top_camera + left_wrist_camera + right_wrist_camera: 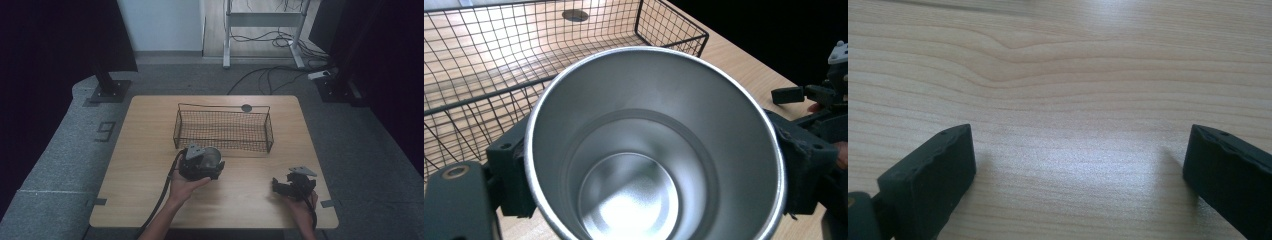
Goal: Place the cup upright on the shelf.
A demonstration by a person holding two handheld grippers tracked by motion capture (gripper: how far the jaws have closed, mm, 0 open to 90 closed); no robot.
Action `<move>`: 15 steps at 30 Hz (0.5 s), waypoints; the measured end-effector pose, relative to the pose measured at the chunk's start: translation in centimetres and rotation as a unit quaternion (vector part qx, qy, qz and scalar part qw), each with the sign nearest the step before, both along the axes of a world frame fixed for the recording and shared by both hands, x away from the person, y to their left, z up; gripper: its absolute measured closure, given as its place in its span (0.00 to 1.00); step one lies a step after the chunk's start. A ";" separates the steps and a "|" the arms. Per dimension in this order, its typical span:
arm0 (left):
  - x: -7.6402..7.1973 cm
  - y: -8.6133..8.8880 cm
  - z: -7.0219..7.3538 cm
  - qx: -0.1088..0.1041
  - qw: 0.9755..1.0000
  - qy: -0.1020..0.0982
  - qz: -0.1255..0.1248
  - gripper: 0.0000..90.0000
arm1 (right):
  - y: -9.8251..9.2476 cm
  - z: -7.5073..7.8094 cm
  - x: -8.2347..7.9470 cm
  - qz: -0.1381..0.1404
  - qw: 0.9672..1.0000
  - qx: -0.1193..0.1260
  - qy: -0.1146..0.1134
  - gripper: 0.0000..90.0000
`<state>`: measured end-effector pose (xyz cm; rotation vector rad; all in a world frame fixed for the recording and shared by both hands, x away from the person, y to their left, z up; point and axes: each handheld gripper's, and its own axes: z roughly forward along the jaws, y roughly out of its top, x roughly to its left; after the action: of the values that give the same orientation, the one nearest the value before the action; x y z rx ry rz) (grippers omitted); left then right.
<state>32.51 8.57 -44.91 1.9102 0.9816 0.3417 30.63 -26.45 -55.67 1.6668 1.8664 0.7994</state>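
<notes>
A shiny metal cup (654, 150) stands upright with its mouth toward the camera, empty inside. My left gripper (654, 172) is shut on it, one black finger (511, 172) pressing each side of the wall. In the high view the left gripper (202, 162) holds the cup (211, 156) just above the table, right in front of a black wire basket (225, 107). My right gripper (287, 186) rests low near the table's front right corner. Its jaws stand wide apart in the right gripper view (1078, 165), with bare wood between them.
The wire basket (494, 95) sits empty at the back middle of the wooden table (145, 150), its near rim close to the cup. A round grommet (246, 107) lies behind the basket. The right gripper (824, 95) shows off to the cup's right.
</notes>
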 end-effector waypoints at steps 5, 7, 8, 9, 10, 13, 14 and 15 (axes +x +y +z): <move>0.4 0.1 0.4 0.000 1.000 -0.001 0.002 0.15 | 0.0 0.0 0.0 0.000 1.000 0.000 0.000 0.00; 0.6 0.2 0.4 -0.004 1.000 0.001 0.002 0.15 | 0.0 0.0 0.0 0.000 1.000 0.000 0.000 0.00; 0.7 0.2 0.4 -0.004 1.000 0.001 0.004 0.15 | 0.0 0.0 0.0 0.000 1.000 0.000 0.000 0.00; 0.8 0.2 0.4 -0.002 1.000 -0.001 0.006 0.15 | 0.0 0.0 0.0 0.000 1.000 0.000 0.000 0.00; 0.8 0.3 0.4 -0.001 1.000 0.000 0.005 0.15 | 0.0 0.0 0.0 0.000 1.000 0.000 0.000 0.00; 1.0 0.3 0.5 0.002 1.000 -0.001 0.006 0.15 | 0.0 0.0 0.0 0.000 1.000 0.000 0.000 0.00; 1.1 0.2 0.6 0.001 1.000 -0.001 0.006 0.15 | 0.0 0.0 0.0 0.000 1.000 0.000 0.000 0.00; 1.1 0.2 0.7 0.001 1.000 -0.001 0.006 0.15 | 0.0 0.0 0.0 0.000 1.000 0.000 0.000 0.00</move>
<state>33.65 8.79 -44.25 1.9054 0.9927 0.3528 30.63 -26.45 -55.67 1.6668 1.8662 0.7993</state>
